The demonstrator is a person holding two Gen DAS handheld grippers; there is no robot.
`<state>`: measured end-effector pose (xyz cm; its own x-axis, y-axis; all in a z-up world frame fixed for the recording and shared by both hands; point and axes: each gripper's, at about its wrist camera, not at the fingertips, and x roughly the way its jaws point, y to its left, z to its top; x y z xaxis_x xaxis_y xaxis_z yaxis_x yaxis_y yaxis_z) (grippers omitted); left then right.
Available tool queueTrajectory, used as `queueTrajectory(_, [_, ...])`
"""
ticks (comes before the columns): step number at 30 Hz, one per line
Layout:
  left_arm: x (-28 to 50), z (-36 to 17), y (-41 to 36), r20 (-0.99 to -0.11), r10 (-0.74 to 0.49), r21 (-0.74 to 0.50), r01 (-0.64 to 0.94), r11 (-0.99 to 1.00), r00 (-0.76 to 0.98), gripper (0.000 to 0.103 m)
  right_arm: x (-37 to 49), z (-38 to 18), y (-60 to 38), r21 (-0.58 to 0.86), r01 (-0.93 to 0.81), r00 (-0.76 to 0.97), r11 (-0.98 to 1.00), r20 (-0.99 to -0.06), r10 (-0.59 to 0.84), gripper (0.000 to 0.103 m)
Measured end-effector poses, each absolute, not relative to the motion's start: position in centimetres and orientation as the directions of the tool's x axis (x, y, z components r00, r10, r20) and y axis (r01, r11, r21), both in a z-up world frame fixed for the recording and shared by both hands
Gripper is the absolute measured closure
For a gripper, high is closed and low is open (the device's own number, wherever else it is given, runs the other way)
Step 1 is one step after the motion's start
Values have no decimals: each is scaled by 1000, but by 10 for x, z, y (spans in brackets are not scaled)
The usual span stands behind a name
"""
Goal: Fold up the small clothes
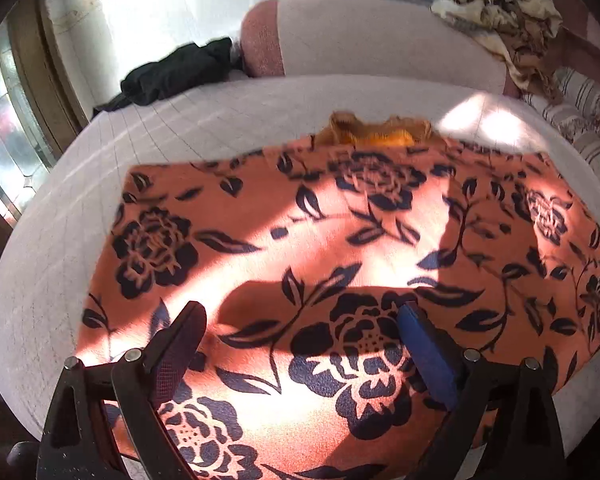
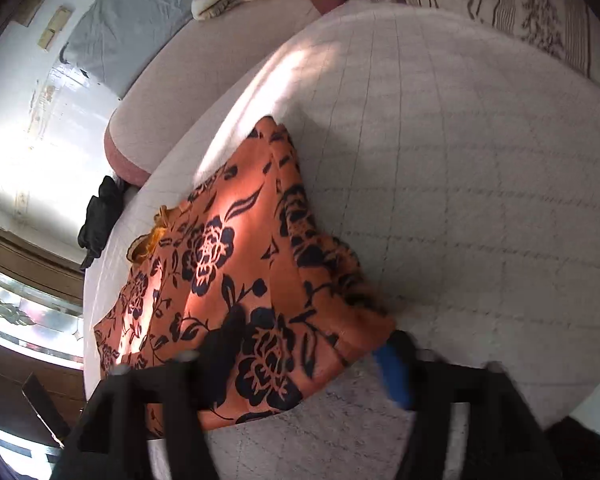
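An orange garment with a dark floral print (image 1: 340,240) lies spread flat on the pale quilted bed (image 1: 180,120); a yellow-orange lace trim (image 1: 376,130) shows at its far edge. My left gripper (image 1: 300,320) is open just above the garment's near part, holding nothing. In the right wrist view the same garment (image 2: 228,272) lies to the left, its near right corner under my right gripper (image 2: 312,344). That gripper is open, its fingers straddling the corner without closing on it.
A black garment (image 1: 176,74) lies at the bed's far left edge. A pink bolster (image 1: 360,40) runs along the back, with a crumpled brown-and-cream blanket (image 1: 504,12) on it. A striped floral pillow (image 2: 520,8) sits at the right. A window is to the left.
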<state>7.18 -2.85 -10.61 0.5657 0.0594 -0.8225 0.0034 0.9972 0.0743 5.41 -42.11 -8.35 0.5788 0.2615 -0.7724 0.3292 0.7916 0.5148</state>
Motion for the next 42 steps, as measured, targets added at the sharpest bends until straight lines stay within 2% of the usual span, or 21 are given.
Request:
queueTrajectory(3, [68,-107,-26,-794,45,61,6,998,606,5,55,-63,-443,504,312,627,805,-746,224,15])
queueTrajectory(8, [68,-108,-23,-788,26,49,20,999,615,3,126,-64,-459,545,233,588,805,-739,330,15])
queueTrajectory(11, [68,-109,-22,-787,20,46,27,999,616,2,189,-74,-442,522,132,512,842,-764,393,17])
queueTrajectory(14, [70,-109,-22,-790,10,39,33,999,613,1,242,-96,-428,460,122,427,879,-824,372,20])
queueTrajectory(16, [70,-110,-21,-786,8,41,39,998,618,0,263,-106,-413,439,93,381,894,-845,375,55])
queueTrajectory(17, [70,-110,-21,-784,5,39,41,998,621,0,267,-102,-403,407,67,374,911,-857,355,85])
queueTrajectory(19, [70,-111,-20,-779,0,34,42,999,627,0,259,-77,-383,352,-9,442,936,-838,320,86])
queueTrajectory(21, [72,-111,-21,-778,1,32,39,999,628,0,257,-83,-392,301,79,470,950,-852,230,86])
queueTrajectory(22, [72,-110,-20,-783,-4,29,43,999,622,0,259,-100,-401,291,147,432,945,-878,204,86])
queueTrajectory(24, [70,-104,-13,-795,-19,14,50,999,606,0,253,-106,-412,350,176,469,920,-852,234,73])
queueTrajectory(26, [63,-89,4,-784,19,19,-6,1000,621,0,241,-90,-410,293,195,488,936,-857,166,34])
queueTrajectory(30, [32,-61,49,-747,50,-28,-106,994,663,0,195,-41,-406,296,177,606,939,-784,133,32])
queueTrajectory(32, [23,-74,67,-784,95,0,-154,988,614,0,168,-23,-395,380,115,648,918,-729,220,30])
queueTrajectory(33, [24,-93,76,-830,114,20,-175,984,545,0,157,-20,-385,411,77,647,908,-714,268,28])
queueTrajectory(34, [26,-116,87,-884,91,-1,-197,980,459,0,145,-20,-374,442,34,638,896,-700,321,27])
queueTrajectory(35, [19,-115,96,-861,43,-78,-215,974,507,0,134,-25,-362,476,1,628,879,-684,370,24])
queueTrajectory(36, [16,-107,98,-860,60,-66,-228,971,506,0,126,-38,-349,505,-15,606,863,-682,409,18])
queueTrajectory(37, [15,-99,97,-861,84,-42,-236,971,501,0,119,-52,-340,513,-13,569,858,-702,428,18])
queueTrajectory(39, [3,-80,95,-807,118,-22,-230,973,579,0,106,-84,-332,499,43,502,865,-760,413,18])
queueTrajectory(42, [-3,-81,93,-808,161,44,-215,976,567,0,92,-91,-336,527,63,528,847,-738,420,18])
